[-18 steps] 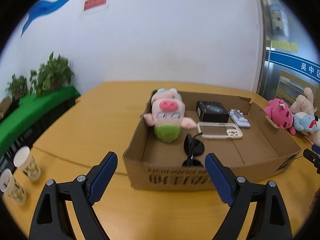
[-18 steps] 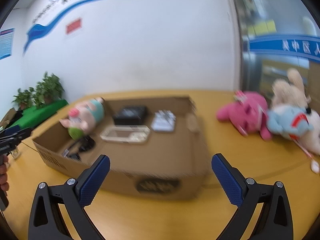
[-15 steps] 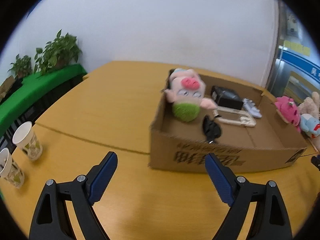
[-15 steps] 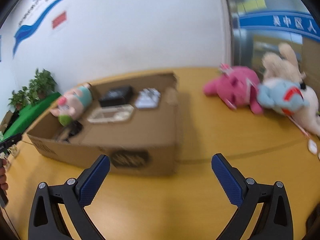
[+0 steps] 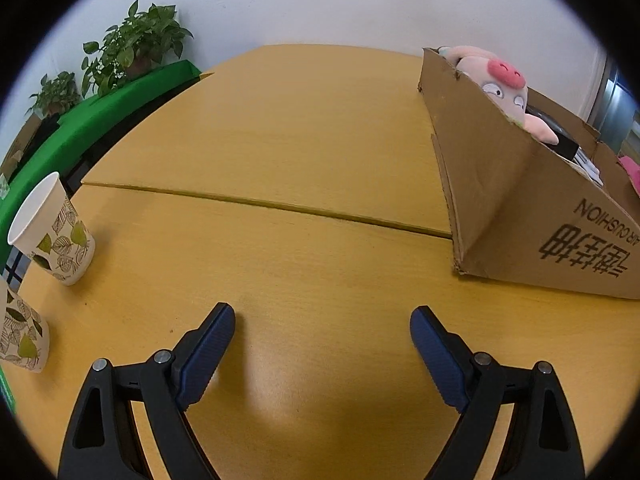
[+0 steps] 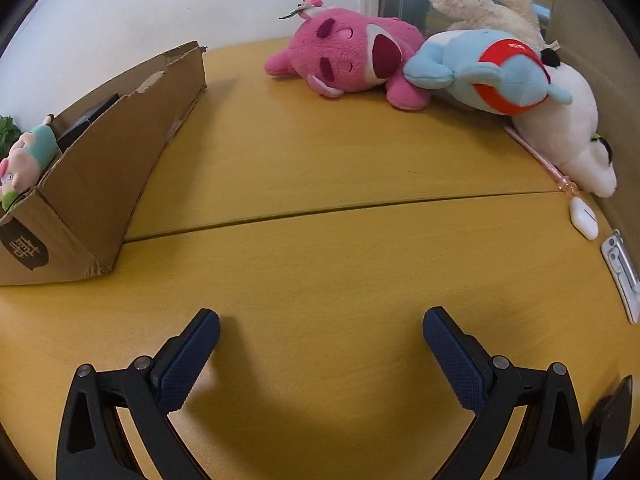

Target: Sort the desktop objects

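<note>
A cardboard box (image 5: 516,200) stands on the wooden table, to the right in the left wrist view and to the left in the right wrist view (image 6: 100,168). A pink pig plush (image 5: 500,80) lies inside it, also seen in the right wrist view (image 6: 24,156), beside a black item (image 6: 92,116). My left gripper (image 5: 322,316) is open and empty, low over bare table left of the box. My right gripper (image 6: 320,318) is open and empty, low over bare table right of the box.
Two leaf-print paper cups (image 5: 52,236) (image 5: 20,332) stand at the left table edge. Pink (image 6: 352,56), blue (image 6: 488,72), cream (image 6: 484,4) and white (image 6: 568,128) plush toys lie at the far right. A white mouse-like item (image 6: 583,216) and a silver clip (image 6: 622,272) lie at the right edge. Potted plants (image 5: 136,44) stand behind.
Both grippers have swung away from the box and dropped toward the table: the left now faces left of the box, the right faces right of it. Both stay open.
</note>
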Available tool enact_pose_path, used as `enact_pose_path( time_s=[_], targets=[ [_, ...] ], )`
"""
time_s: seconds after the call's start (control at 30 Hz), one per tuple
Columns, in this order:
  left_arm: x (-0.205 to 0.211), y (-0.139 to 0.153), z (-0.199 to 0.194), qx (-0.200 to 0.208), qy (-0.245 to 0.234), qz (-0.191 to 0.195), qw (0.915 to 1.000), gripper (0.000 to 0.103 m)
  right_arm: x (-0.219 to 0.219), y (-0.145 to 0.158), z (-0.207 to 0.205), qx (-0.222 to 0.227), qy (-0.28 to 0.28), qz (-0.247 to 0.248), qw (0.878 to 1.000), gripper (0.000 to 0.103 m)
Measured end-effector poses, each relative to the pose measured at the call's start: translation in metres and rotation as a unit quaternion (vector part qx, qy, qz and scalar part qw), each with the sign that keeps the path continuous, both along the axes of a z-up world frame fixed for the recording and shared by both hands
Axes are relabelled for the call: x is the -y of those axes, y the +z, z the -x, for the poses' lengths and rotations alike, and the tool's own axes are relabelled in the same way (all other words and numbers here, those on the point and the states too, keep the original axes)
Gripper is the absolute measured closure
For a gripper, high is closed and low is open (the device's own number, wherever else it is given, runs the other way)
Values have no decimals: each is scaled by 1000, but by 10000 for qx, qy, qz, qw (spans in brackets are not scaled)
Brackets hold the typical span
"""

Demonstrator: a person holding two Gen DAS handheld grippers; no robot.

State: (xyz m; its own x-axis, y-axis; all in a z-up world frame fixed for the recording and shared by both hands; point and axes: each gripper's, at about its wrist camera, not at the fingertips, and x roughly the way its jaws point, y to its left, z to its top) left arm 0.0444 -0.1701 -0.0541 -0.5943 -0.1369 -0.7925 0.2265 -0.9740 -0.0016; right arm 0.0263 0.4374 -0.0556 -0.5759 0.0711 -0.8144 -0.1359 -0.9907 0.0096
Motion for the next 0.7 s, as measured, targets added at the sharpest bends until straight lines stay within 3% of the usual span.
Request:
enact_pose_path(
  time_s=[0.17,0.3,0.7],
  targets=[
    [-2,-2,4,-9,-26,-6,10000,10,0,1,0,-25,28,-14,10000,0],
    [12,-1,13,105,102,-48,9999,0,0,3,-1,-12,42,-8,10000,0],
    [21,1,18,116,51,-56,9999,0,-16,4,21,0,-206,-3,9998,0]
  ],
)
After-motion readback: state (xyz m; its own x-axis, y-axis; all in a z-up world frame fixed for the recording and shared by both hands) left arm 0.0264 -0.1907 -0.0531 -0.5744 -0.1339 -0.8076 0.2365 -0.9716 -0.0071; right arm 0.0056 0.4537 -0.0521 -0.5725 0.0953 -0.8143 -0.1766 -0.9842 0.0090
